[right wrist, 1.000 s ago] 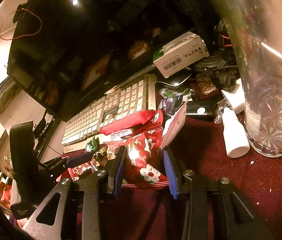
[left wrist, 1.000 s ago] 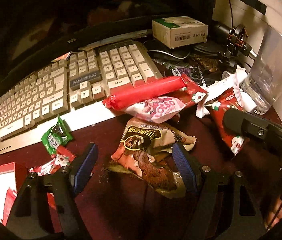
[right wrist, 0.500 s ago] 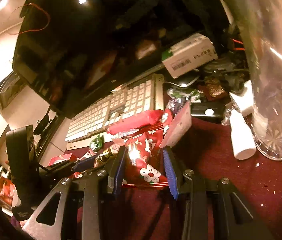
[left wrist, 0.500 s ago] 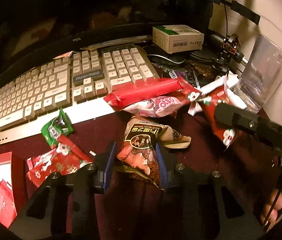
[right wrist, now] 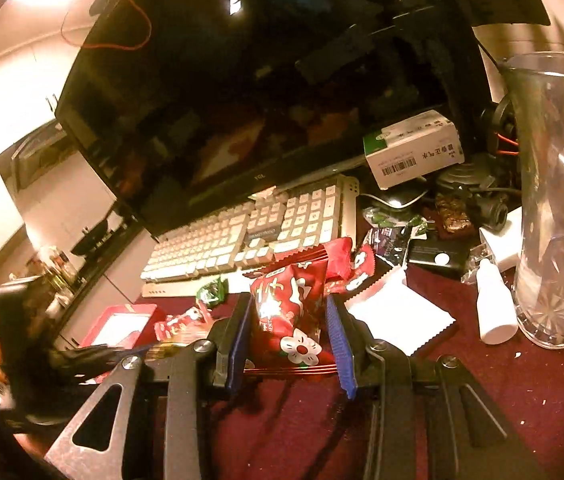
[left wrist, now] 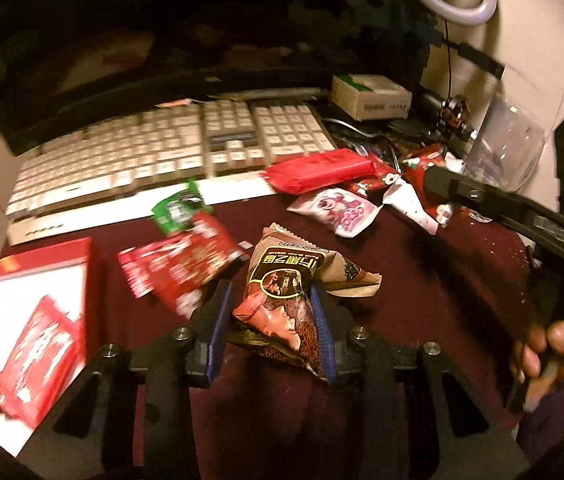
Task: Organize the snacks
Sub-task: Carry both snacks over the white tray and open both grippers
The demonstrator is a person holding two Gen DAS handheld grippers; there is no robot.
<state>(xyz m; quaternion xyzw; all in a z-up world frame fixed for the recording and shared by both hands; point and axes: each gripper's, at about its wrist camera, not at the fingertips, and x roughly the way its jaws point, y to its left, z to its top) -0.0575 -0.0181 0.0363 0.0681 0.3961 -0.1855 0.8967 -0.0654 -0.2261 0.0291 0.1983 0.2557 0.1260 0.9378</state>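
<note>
Left gripper point(left wrist: 272, 320) is clamped on a brown sesame snack packet point(left wrist: 282, 300) — blue pads pressing both sides, packet crumpled between them and held over the dark red tabletop point(left wrist: 422, 280). Right gripper point(right wrist: 292, 332) is clamped on a red flower-print snack packet point(right wrist: 290, 316), pads tight on both sides, packet upright between the fingers.

Where the rest of the snacks sit, left wrist view:
- open red box point(left wrist: 14, 320) at lower left, one red packet point(left wrist: 34, 360) lying inside on its white floor
- blurred red packets point(left wrist: 178, 268) on the table just right of the box, small green packet point(left wrist: 178, 210) behind them at the keyboard edge
- long red wrapper point(left wrist: 322, 170) resting against the white keyboard point(left wrist: 162, 160), pink-and-white packet point(left wrist: 342, 208) just in front of it

Right wrist view: a white packet with serrated edges point(right wrist: 398, 312) lies just right of the gripped red packet, a small white bottle point(right wrist: 494, 312) lies on its side beside a tall clear glass vase point(right wrist: 558, 200). A white-and-green carton with a barcode point(right wrist: 414, 152) sits behind the keyboard near the foot of the dark monitor point(right wrist: 242, 100).

Left view is motion-blurred on its left side. A hand point(left wrist: 550, 348) on the right gripper's black handle shows at its right edge.
</note>
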